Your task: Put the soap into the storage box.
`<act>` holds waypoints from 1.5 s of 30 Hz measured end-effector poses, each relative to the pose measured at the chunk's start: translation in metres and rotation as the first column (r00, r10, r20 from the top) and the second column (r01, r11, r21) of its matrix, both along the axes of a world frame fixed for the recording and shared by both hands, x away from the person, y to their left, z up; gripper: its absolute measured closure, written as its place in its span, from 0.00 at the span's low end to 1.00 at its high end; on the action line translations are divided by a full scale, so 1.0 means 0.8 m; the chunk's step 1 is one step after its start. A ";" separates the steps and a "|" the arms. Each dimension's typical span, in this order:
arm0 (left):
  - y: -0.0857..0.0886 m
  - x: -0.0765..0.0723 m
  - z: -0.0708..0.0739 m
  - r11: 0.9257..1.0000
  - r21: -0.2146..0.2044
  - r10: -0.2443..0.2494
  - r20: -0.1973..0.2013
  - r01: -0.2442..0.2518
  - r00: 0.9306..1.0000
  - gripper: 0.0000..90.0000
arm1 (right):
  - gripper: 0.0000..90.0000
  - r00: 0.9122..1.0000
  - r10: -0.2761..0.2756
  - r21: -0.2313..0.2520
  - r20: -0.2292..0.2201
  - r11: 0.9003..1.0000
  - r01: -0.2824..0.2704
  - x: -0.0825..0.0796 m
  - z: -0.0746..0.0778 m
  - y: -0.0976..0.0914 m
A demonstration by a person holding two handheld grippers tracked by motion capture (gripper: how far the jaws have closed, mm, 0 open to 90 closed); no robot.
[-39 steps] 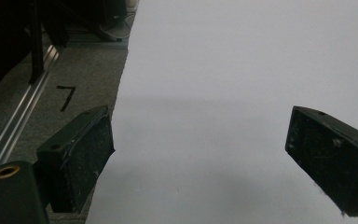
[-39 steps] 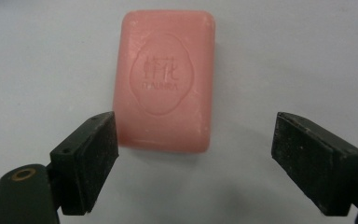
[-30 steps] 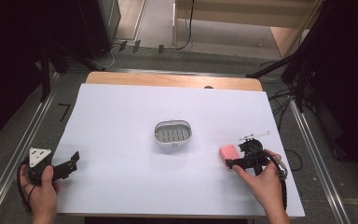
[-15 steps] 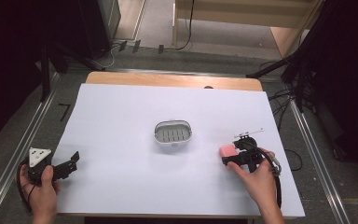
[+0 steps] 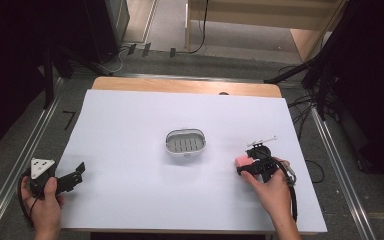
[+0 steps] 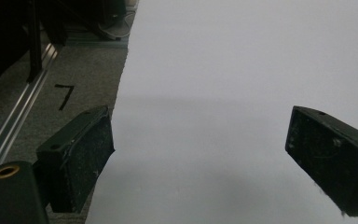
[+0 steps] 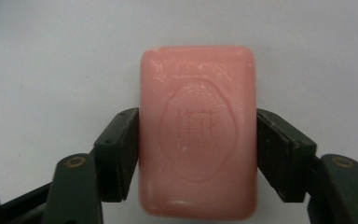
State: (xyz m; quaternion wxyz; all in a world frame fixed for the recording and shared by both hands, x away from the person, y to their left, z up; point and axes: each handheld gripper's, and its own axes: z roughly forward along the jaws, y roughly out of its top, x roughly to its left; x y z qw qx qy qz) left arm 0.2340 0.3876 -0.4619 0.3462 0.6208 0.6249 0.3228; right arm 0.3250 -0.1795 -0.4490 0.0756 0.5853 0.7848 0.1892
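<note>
So my right gripper (image 7: 197,154) has just been closing its jaws, and now they're pinching the pink soap bar (image 7: 197,130) by its long sides, still flat on the white tabletop (image 5: 130,130). Grip looks good, so lifting toward the soap dish (image 5: 185,143) should be next. Left gripper (image 6: 200,158) sits spread, idle.

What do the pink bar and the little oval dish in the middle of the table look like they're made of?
The pink bar looks like soap: matte, waxy, with a stamped emblem and scuffed corners. The oval dish seems to be grey plastic or metal with a slotted floor; the high view is too small to tell which.
</note>
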 end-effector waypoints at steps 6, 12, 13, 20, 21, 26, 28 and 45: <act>0.000 0.000 0.000 1.000 0.002 -0.001 -0.001 0.001 1.000 0.09 | 0.42 1.000 -0.003 0.002 -0.005 1.000 0.003 0.000 -0.003 0.000; 0.000 0.000 0.000 1.000 0.003 -0.001 -0.002 0.001 1.000 0.09 | 0.42 1.000 0.009 -0.004 -0.005 1.000 -0.009 0.002 -0.006 0.000; 0.000 0.000 0.000 1.000 0.002 -0.001 -0.002 0.001 1.000 0.09 | 0.42 1.000 0.009 -0.004 -0.005 1.000 -0.009 0.002 -0.006 0.000; 0.000 0.000 0.000 1.000 0.001 0.000 -0.004 0.000 1.000 0.09 | 0.43 1.000 0.019 -0.028 -0.002 0.999 -0.019 0.001 -0.006 0.003; 0.000 0.000 0.000 1.000 0.002 -0.001 -0.005 0.001 1.000 0.09 | 0.43 1.000 0.021 -0.037 -0.003 0.999 -0.021 0.001 -0.006 0.005; 0.000 0.000 0.000 1.000 0.002 -0.002 -0.004 0.002 1.000 0.09 | 0.43 0.999 0.033 -0.060 0.006 0.998 -0.033 0.001 -0.007 0.007; 0.000 0.000 0.000 1.000 0.002 -0.002 -0.005 0.002 1.000 0.09 | 0.43 0.999 0.040 -0.059 0.009 0.998 -0.039 0.000 -0.008 0.007; 0.000 0.001 0.000 1.000 0.001 -0.003 -0.009 0.003 1.000 0.09 | 0.43 0.997 0.076 -0.014 0.006 0.997 -0.076 -0.001 -0.004 0.003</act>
